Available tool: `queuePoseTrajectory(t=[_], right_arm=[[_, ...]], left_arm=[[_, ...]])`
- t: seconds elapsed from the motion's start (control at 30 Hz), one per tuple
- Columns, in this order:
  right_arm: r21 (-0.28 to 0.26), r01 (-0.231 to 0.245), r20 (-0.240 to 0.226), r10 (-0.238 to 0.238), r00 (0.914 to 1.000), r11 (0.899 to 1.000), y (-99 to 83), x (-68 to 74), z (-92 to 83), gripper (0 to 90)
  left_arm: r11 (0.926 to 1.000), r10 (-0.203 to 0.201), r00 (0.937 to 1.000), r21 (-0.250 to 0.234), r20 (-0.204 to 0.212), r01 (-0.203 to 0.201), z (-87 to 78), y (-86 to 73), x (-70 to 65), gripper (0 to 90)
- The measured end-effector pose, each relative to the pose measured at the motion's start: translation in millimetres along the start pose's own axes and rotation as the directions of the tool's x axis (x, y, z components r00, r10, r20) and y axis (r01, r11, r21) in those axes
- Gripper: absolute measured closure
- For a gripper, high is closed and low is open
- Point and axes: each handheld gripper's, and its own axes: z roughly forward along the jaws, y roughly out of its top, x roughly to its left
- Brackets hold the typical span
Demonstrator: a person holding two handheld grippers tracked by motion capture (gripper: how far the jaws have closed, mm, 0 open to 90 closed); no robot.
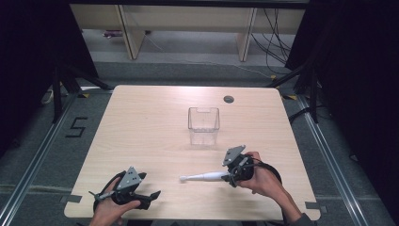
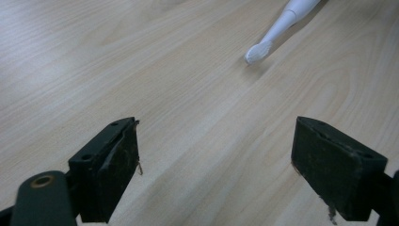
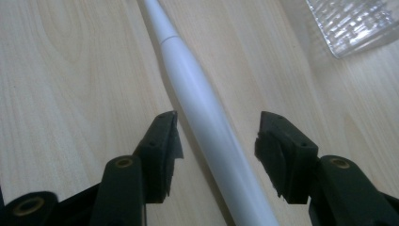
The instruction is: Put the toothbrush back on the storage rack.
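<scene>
White plastic caught the eye first: an electric toothbrush lay flat on the pale wooden table, its bristled head pointing toward the person's left and its thick handle reaching in between the jaws of the right gripper. Seen along that gripper, the handle ran straight up the middle of the gap with wood showing on either side, so the pads stood apart and were not yet pressing; they straddled the thick end, seemingly because that is the easiest part to pinch. The gripper sat low and nearly level with the tabletop, which suited a thing lying on its side.

Near the front left corner, the left gripper rested with its jaws wide apart and nothing between them, well apart from the brush head in front of it. It looked parked out of the way.

Beyond the toothbrush, toward the middle of the table, stood a clear plastic container, upright and empty, near enough to be the likely place for the brush to go.
</scene>
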Motion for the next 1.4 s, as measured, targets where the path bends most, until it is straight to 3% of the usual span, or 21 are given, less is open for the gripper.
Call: queuePoseTrajectory(t=[0.13,0.17,0.23,0.33,0.37,0.4,0.47,0.5,0.53,0.67,0.73,0.77,0.8,0.87,0.9,1.0,1.23,1.27,1.3,1.37,1.4], right_arm=[[0.032,0.042,-0.026,-0.041,0.9988,0.999,10.4,1.4,8.7,51.6],[0.045,0.029,-0.026,-0.028,0.9993,0.999,12.7,3.3,9.6,52.3],[0.048,0.071,-0.052,-0.069,0.9963,0.996,17.9,2.5,13.3,53.6],[0.073,0.074,-0.06,-0.07,0.9958,0.995,23.6,4.2,17.8,54.7],[0.075,0.108,-0.076,-0.102,0.9918,0.991,25.4,2.6,19.7,55.2],[0.086,0.083,-0.071,-0.076,0.9945,0.993,25.8,3.9,20.5,55.4],[0.097,0.101,-0.082,-0.094,0.9923,0.99,28.0,2.9,23.9,56.1],[0.108,0.085,-0.079,-0.076,0.994,0.99,28.8,3.8,24.7,56.6],[0.11,0.092,-0.083,-0.084,0.9931,0.99,30.0,3.4,26.5,57.2],[0.133,0.13,-0.1,-0.117,0.9881,0.983,36.0,3.7,33.8,58.9],[0.164,0.111,-0.087,-0.098,0.9914,0.98,38.1,5.9,35.8,59.4],[0.192,0.121,-0.076,-0.108,0.9912,0.974,39.4,5.1,36.5,60.1],[0.181,0.148,-0.096,-0.133,0.9866,0.972,40.4,3.8,38.7,60.9],[0.207,0.14,-0.102,-0.121,0.9875,0.968,41.6,4.3,39.9,61.8],[0.201,0.182,-0.105,-0.164,0.9809,0.963,41.8,1.4,41.7,62.1],[0.246,0.151,-0.097,-0.131,0.9867,0.957,42.7,4.2,43.3,62.3],[0.275,0.217,-0.149,-0.182,0.972,0.937,48.1,-1.9,49.3,66.0],[0.288,0.193,-0.15,-0.155,0.9765,0.938,48.4,-1.1,49.8,66.2],[0.291,0.219,-0.156,-0.18,0.9713,0.931,49.5,-2.8,51.4,66.4],[0.316,0.217,-0.17,-0.169,0.9707,0.924,51.7,-3.1,52.7,66.4],[0.322,0.201,-0.167,-0.154,0.9738,0.925,51.8,-2.1,53.5,66.5]], left_arm=[[0.9998,-0.016,0.9999,-0.006,0.001,0.016,0.6,-0.7,-0.8,15.0],[0.9998,-0.017,0.9999,-0.007,0.0,0.017,0.6,-0.6,-0.7,15.0],[0.9998,-0.018,0.9998,-0.006,0.0,0.018,0.5,-0.7,-0.8,15.0],[0.9998,-0.017,0.9998,-0.006,0.001,0.017,0.7,-0.8,-0.7,15.0],[0.9998,-0.017,0.9999,-0.006,0.001,0.017,0.5,-0.7,-0.7,15.0],[0.9998,-0.016,0.9999,-0.007,0.002,0.016,0.5,-0.7,-0.6,15.0],[0.9999,-0.016,0.9999,-0.006,0.003,0.016,0.9,-0.6,-0.5,15.0],[0.9999,0.005,0.9999,0.014,-0.012,-0.005,0.2,-0.5,0.8,15.0],[1.0,-0.008,1.0,-0.005,0.0,0.008,1.1,-0.7,-0.3,15.0],[0.9997,0.017,0.9998,0.018,-0.008,-0.017,-0.5,-0.3,2.0,15.0],[0.9999,0.014,0.9999,0.008,-0.005,-0.014,0.3,-0.6,1.8,15.0],[0.9999,0.011,0.9999,0.006,-0.004,-0.011,0.7,-0.5,1.6,15.0],[0.9999,-0.008,1.0,-0.013,0.004,0.008,1.8,-0.7,-0.1,15.0],[0.9999,-0.008,1.0,-0.012,0.004,0.008,1.7,-0.7,-0.2,15.0],[0.9999,-0.008,1.0,-0.012,0.004,0.008,1.7,-0.7,-0.2,15.0],[0.9999,-0.008,1.0,-0.012,0.004,0.008,1.7,-0.7,0.0,15.0],[1.0,-0.002,1.0,0.001,0.002,0.002,1.4,-0.4,0.4,15.0],[0.9999,-0.009,0.9999,-0.012,0.006,0.009,1.9,-0.6,-0.2,15.0],[0.9999,-0.009,0.9999,-0.012,0.006,0.009,1.7,-0.6,-0.1,15.0],[0.9997,0.018,0.9998,0.018,0.002,-0.018,-0.1,0.0,2.4,15.0],[0.9998,0.013,0.9999,0.017,0.002,-0.013,0.1,0.2,2.0,15.0]])
